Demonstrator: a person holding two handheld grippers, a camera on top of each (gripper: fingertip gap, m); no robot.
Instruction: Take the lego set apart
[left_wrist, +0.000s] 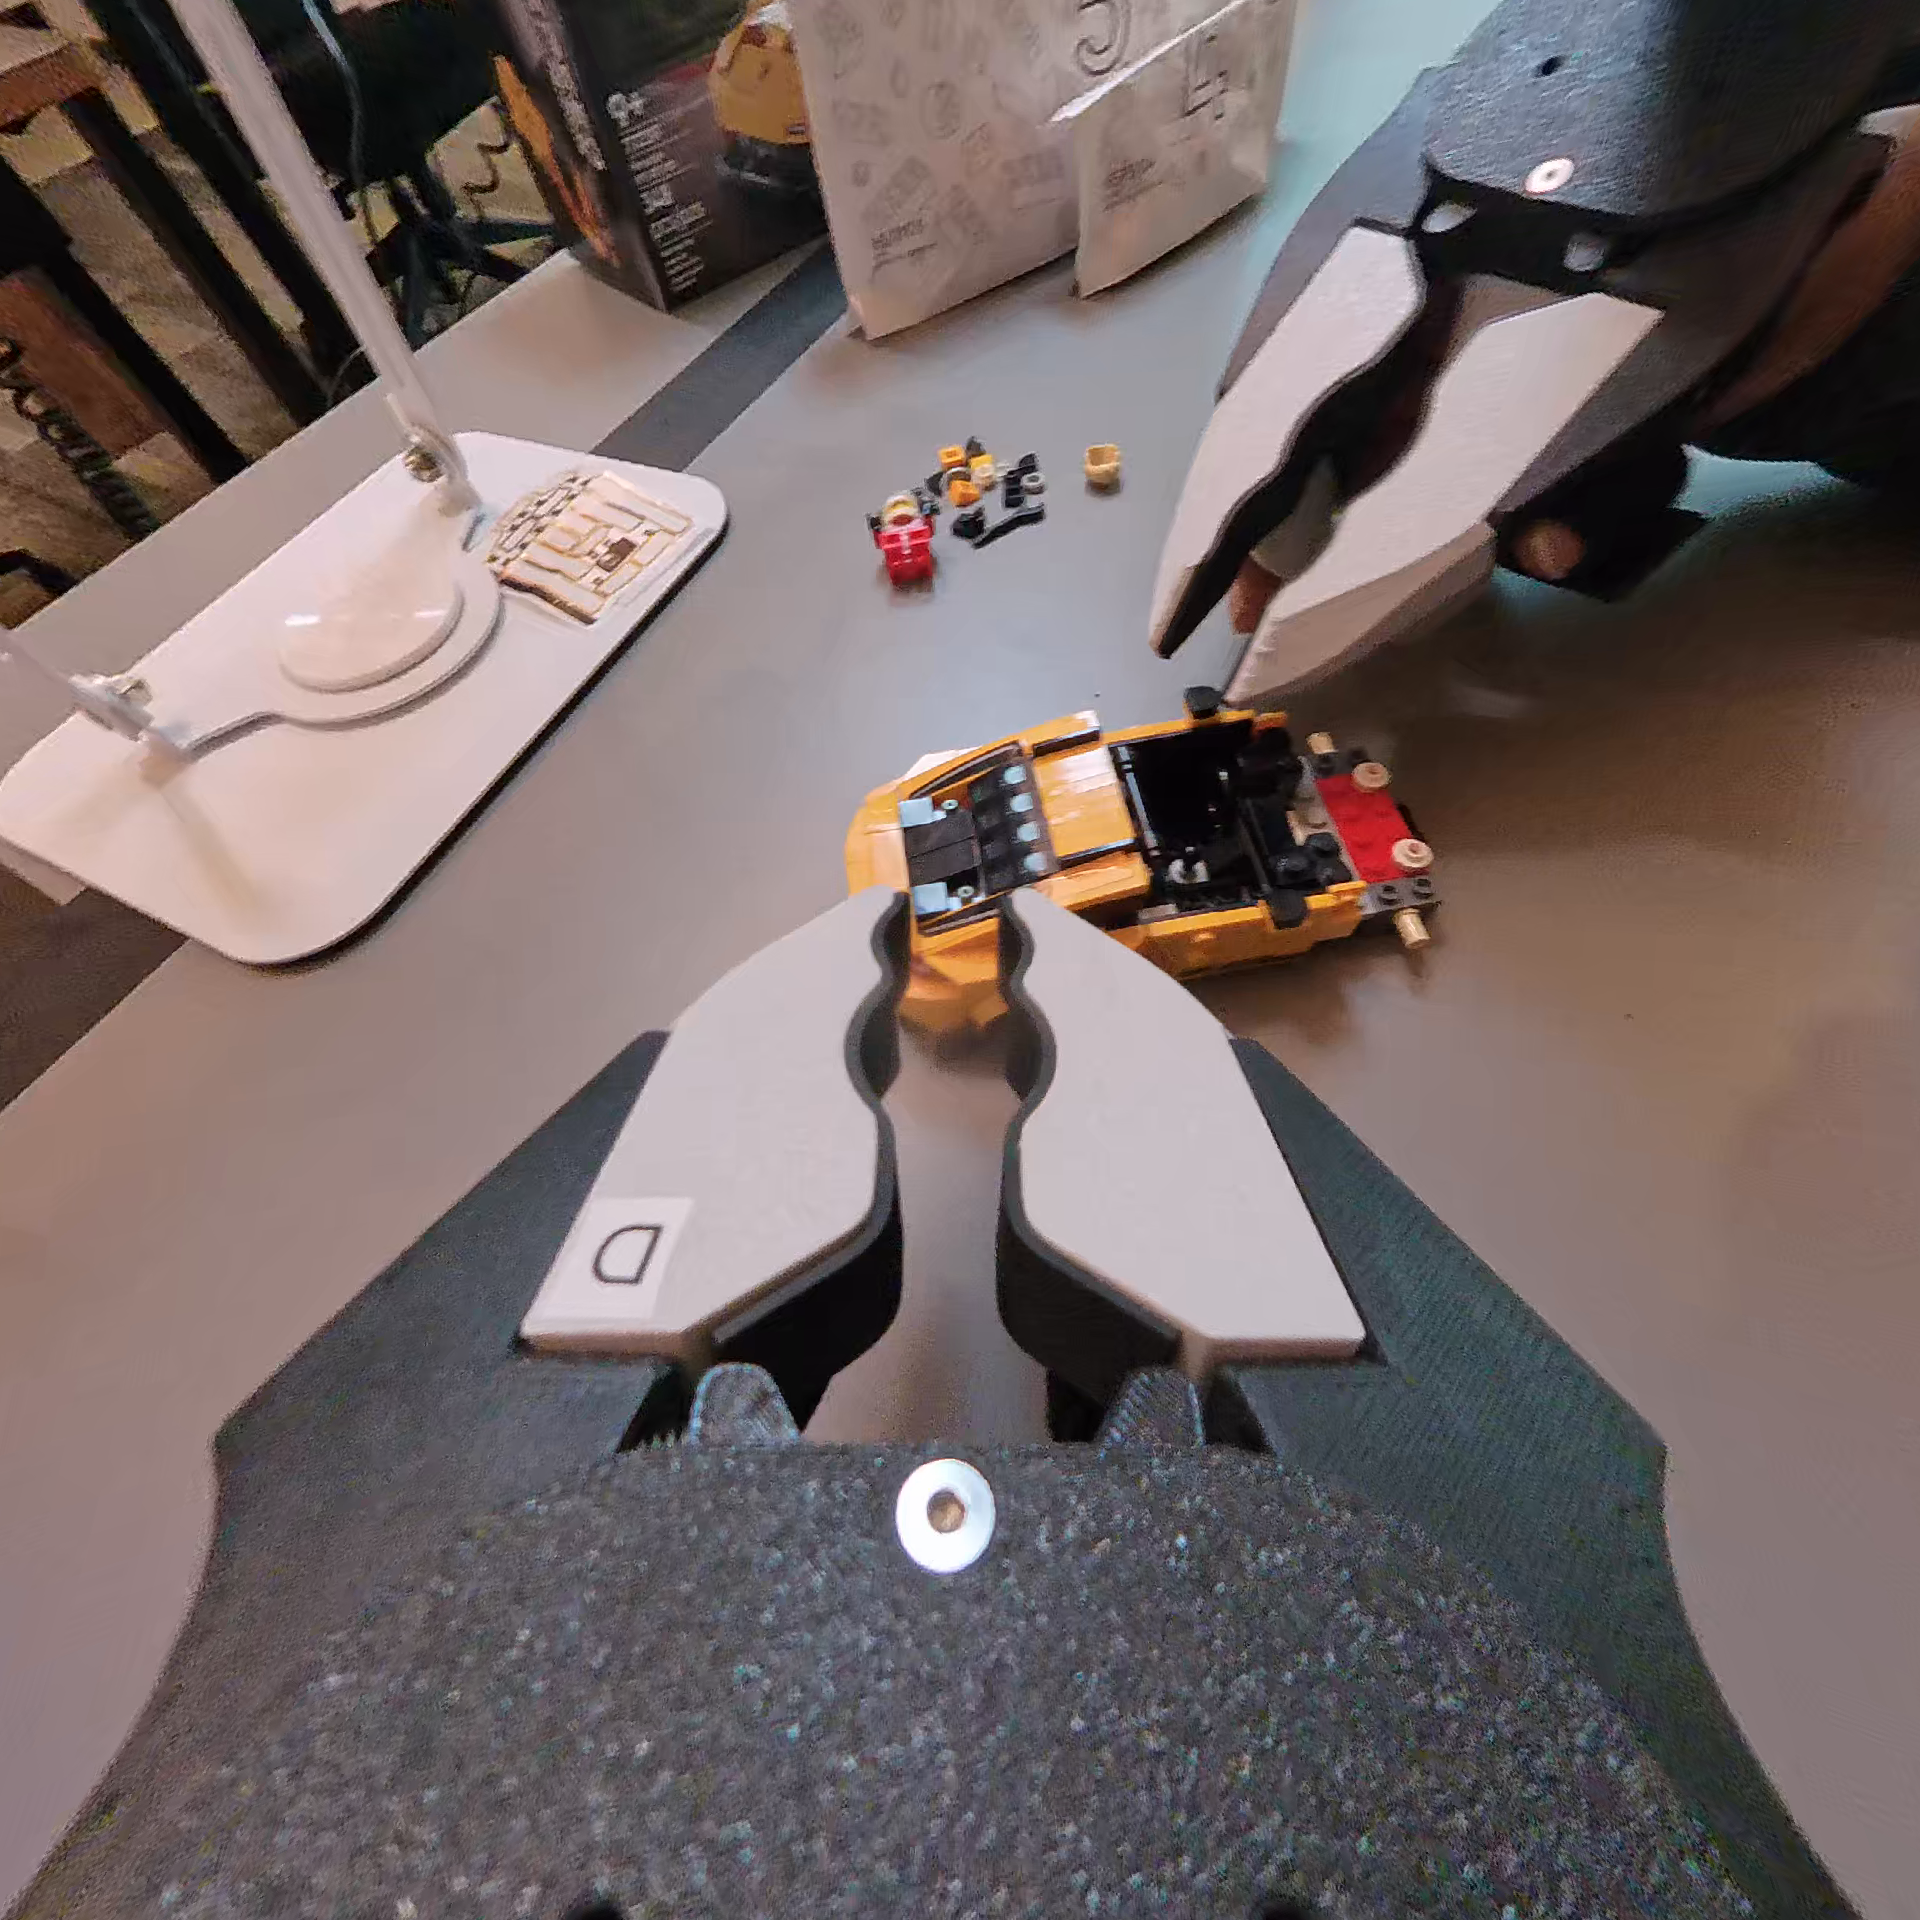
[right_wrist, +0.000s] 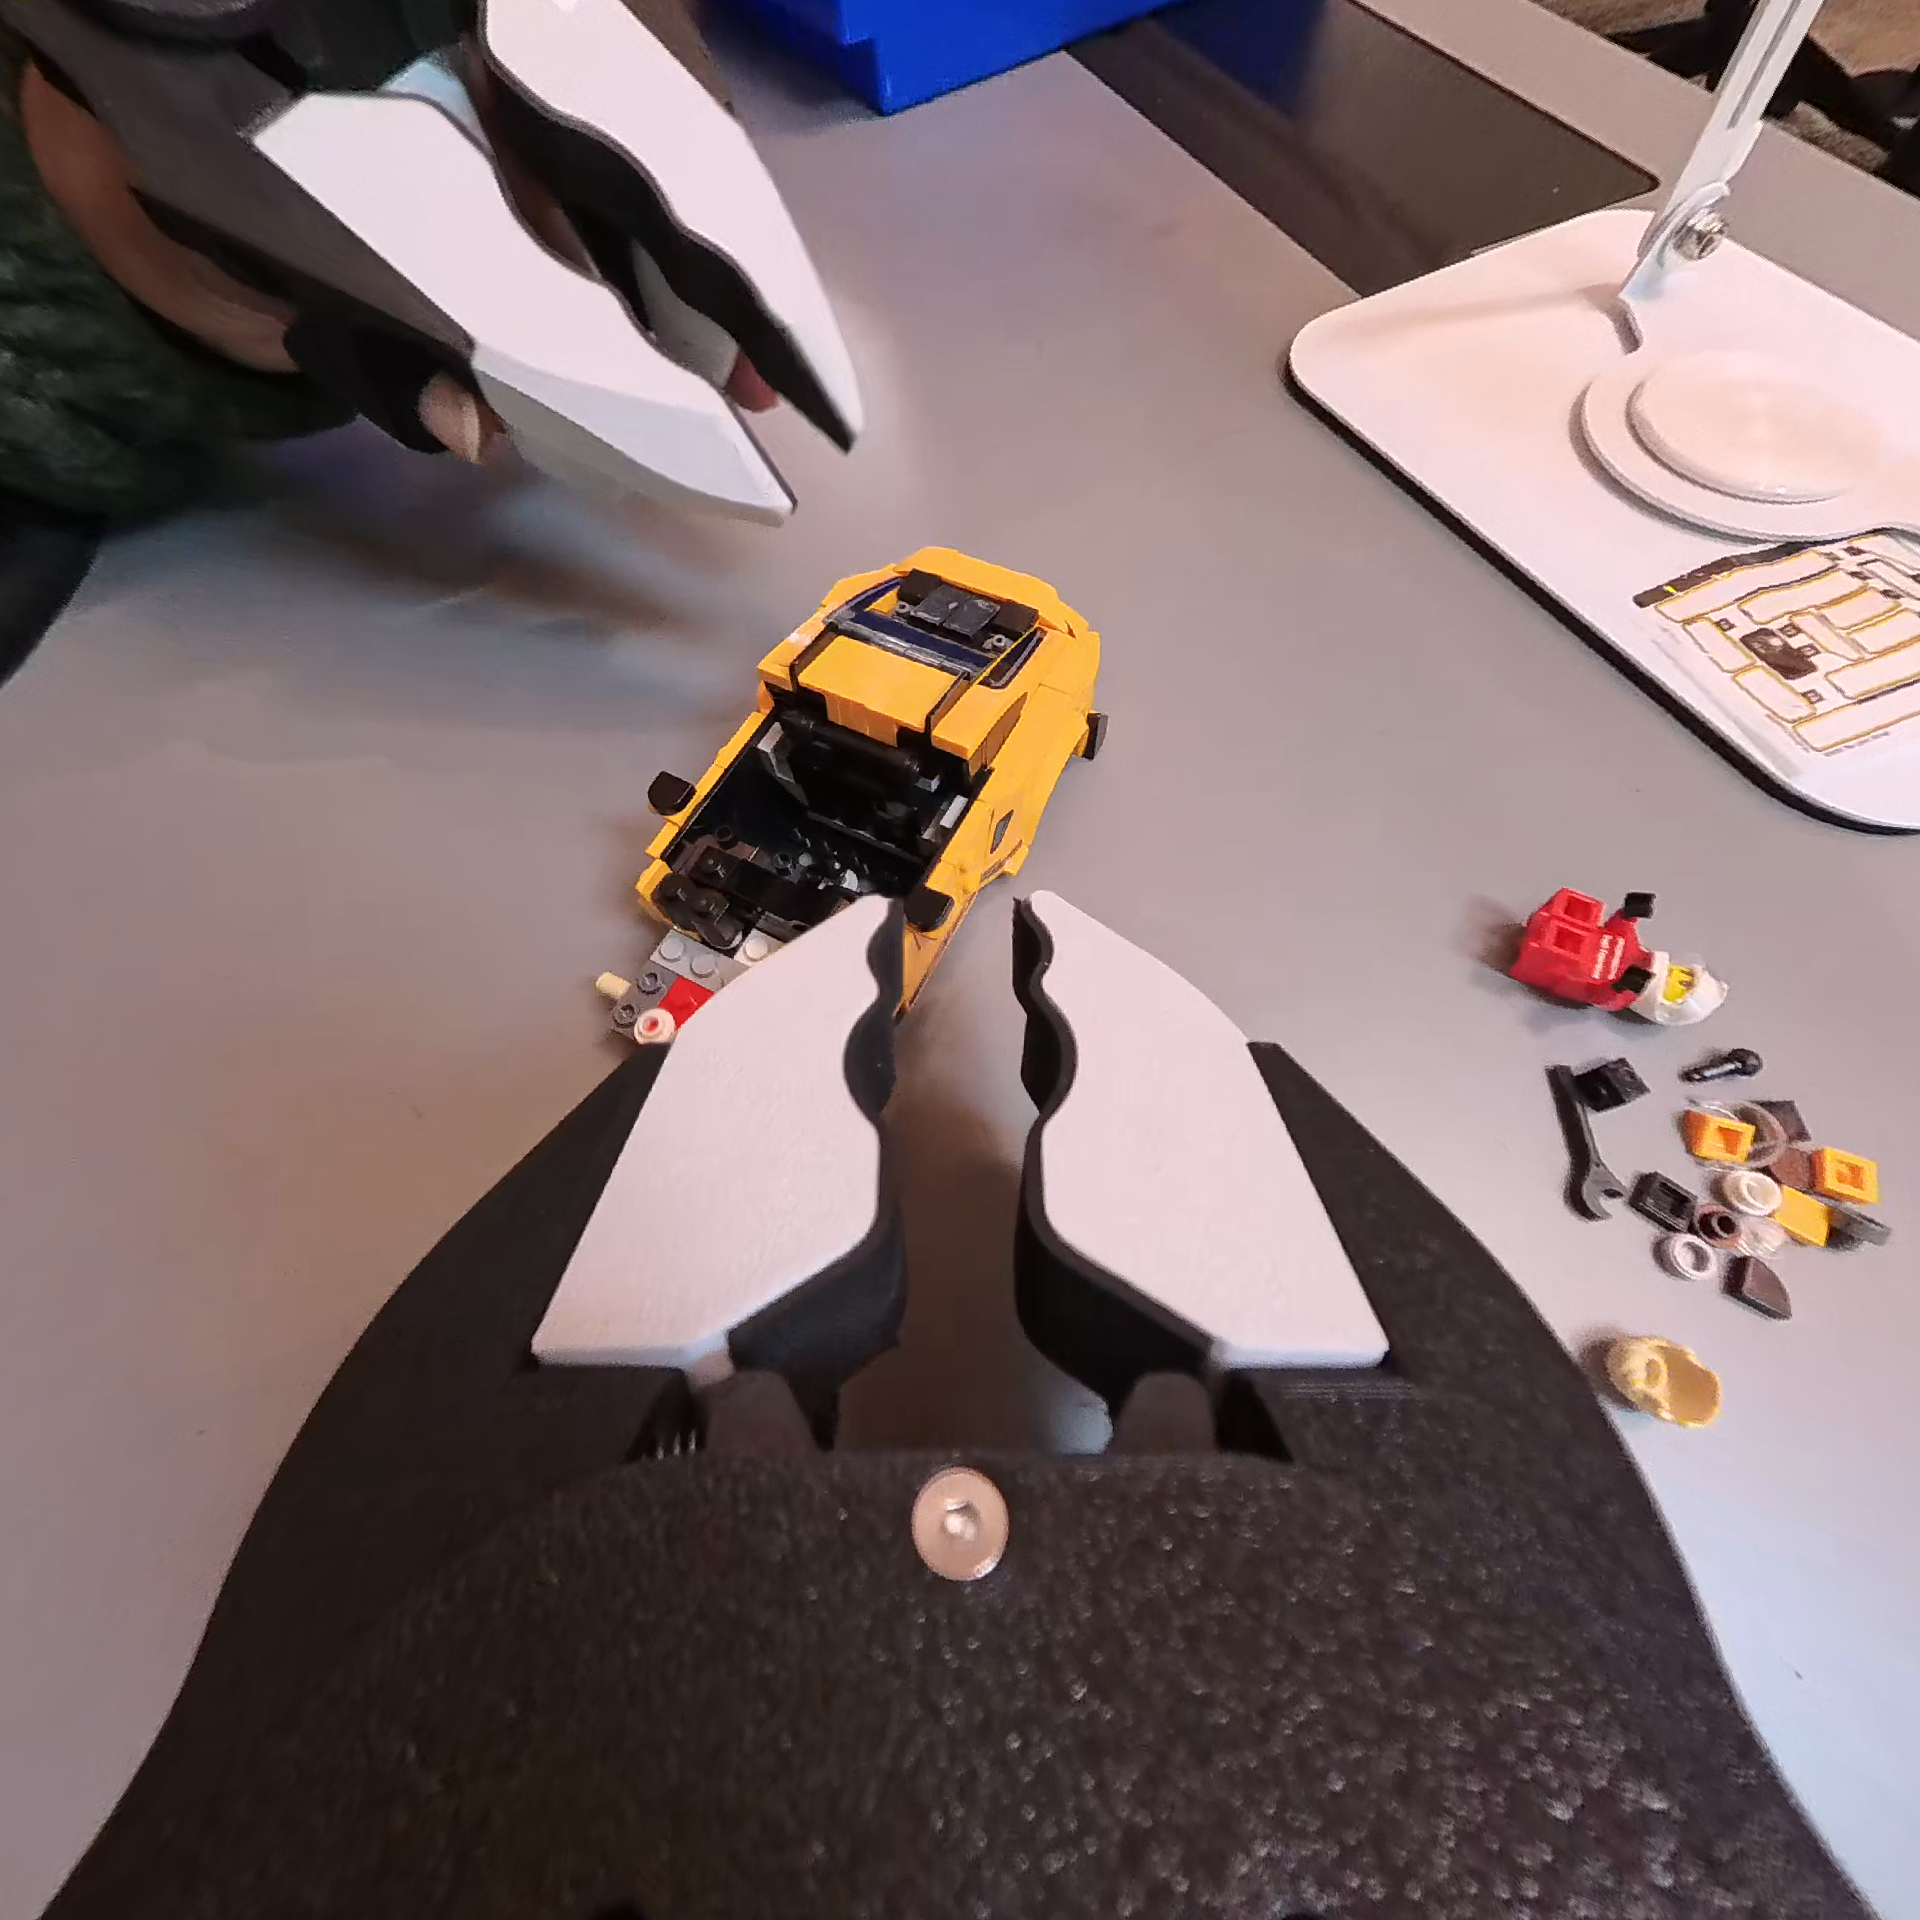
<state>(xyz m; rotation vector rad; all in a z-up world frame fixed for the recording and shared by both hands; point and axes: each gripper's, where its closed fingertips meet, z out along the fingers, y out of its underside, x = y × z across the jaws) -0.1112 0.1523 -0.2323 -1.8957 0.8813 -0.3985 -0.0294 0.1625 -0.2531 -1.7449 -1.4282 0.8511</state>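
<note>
Grey table (left_wrist: 1558, 1143) w/ dark strip (left_wrist: 717, 374) — white lamp base (left_wrist: 312, 727) at edge, blue box (right_wrist: 966, 52) beyond.

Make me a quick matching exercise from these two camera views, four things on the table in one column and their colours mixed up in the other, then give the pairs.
Things:
1. toy car
2. lamp base
3. minifigure body
4. wrench

Colours:
A. black
B. red
C. yellow
D. white

Pairs: 1-C, 2-D, 3-B, 4-A
</note>
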